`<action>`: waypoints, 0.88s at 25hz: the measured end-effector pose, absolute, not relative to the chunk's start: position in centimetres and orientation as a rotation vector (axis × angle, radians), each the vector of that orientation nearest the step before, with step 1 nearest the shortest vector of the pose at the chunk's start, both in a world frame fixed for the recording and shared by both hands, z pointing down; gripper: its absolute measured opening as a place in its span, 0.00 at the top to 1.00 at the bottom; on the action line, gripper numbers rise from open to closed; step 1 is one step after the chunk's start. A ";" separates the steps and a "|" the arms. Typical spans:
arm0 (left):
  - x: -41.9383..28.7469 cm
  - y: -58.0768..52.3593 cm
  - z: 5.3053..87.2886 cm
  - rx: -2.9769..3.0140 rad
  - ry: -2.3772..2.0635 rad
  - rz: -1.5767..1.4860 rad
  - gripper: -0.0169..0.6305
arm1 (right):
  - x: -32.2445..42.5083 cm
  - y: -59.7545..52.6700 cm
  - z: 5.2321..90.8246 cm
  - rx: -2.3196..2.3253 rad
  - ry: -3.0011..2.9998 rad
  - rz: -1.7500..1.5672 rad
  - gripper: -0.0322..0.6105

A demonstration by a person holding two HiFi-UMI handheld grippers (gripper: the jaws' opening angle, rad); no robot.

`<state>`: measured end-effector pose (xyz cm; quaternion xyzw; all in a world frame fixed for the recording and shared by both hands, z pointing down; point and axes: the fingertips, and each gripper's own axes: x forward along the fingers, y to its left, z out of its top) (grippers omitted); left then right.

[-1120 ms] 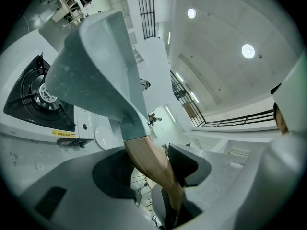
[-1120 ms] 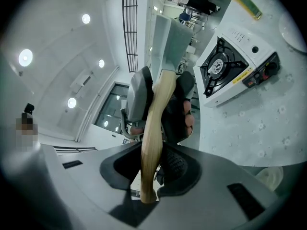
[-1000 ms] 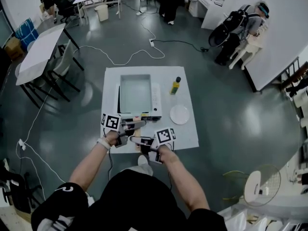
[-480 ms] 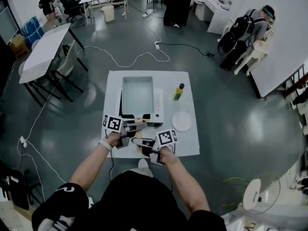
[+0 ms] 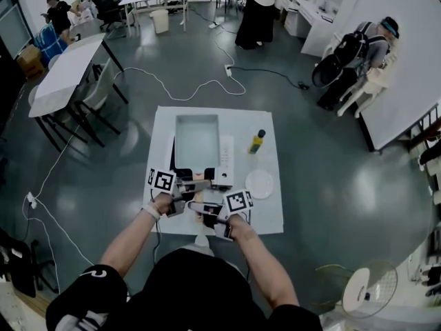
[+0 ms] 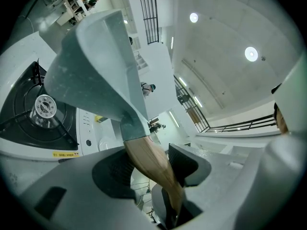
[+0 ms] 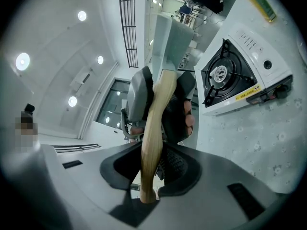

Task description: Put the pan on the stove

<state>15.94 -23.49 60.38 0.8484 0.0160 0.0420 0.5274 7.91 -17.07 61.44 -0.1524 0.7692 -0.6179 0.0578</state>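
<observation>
A grey rectangular pan (image 5: 196, 138) with a wooden handle (image 5: 200, 177) hangs over the white single-burner stove (image 5: 224, 158) on the white table (image 5: 269, 216). Both grippers are shut on the handle. My left gripper (image 5: 196, 185) holds it nearer the pan, and my right gripper (image 5: 201, 209) holds its end. In the left gripper view the pan (image 6: 96, 66) is lifted clear of the burner (image 6: 43, 107), with the handle (image 6: 148, 162) pinched between the pads of the left gripper (image 6: 153, 164). In the right gripper view the handle (image 7: 153, 123) runs up from the right gripper (image 7: 156, 169) to the pan (image 7: 170, 37), left of the stove (image 7: 235, 75).
A yellow bottle (image 5: 256, 141) stands right of the stove and a white plate (image 5: 260, 183) lies at the table's right front. Cables trail over the floor. Other tables, chairs and several people stand at the back of the room.
The head view has shifted a little, so the table sits slightly lower in the picture. Both grips on the handle look the same. People at the back have moved.
</observation>
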 end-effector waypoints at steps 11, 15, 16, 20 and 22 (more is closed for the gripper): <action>15.4 -25.5 60.3 2.060 -0.022 0.102 0.65 | 8.2 -18.3 61.6 -0.483 2.336 -1.936 0.81; 15.3 -25.4 60.5 2.003 -0.030 0.081 0.65 | 8.1 -18.5 61.7 -0.450 2.344 -1.941 0.81; 15.2 -25.7 60.7 2.032 -0.043 0.094 0.65 | 8.0 -18.6 61.5 -0.423 2.358 -1.919 0.81; 15.5 -26.2 60.8 2.040 -0.060 0.090 0.65 | 8.4 -18.9 61.8 -0.416 2.368 -1.942 0.81; 16.2 -25.7 60.4 1.964 -0.046 0.041 0.65 | 9.0 -18.8 62.1 -0.427 2.356 -1.978 0.81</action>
